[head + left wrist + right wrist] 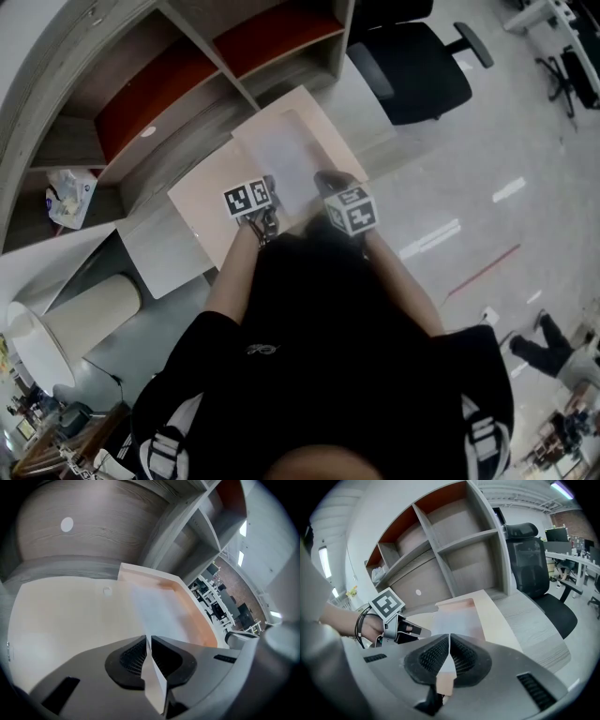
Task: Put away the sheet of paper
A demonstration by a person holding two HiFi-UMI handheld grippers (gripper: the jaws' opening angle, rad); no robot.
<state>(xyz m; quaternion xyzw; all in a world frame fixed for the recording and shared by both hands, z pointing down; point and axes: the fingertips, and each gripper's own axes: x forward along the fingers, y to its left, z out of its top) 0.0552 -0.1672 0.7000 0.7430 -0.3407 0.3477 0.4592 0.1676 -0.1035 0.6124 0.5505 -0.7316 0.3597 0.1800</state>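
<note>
Sheet of paper is up off the desk at its near edge, held by both grippers. Its far end stretches toward 12 o'clock over a shallow beige tray.

The left gripper sits at roughly 9 o'clock on that near edge, jaws squeezed right down on the paper so it's sandwiched between the pads. The right gripper is at about 3 o'clock doing the same thing, clamped tight on the other corner.

A shelf unit stands past the tray at 12, and an office chair is off around 2.

Progress-wise I'd call it mostly done, since the sheet looks lined up with the tray. What's left is laying it flat and letting go with both grippers. I can't tell whether the far end already touches the tray floor.
</note>
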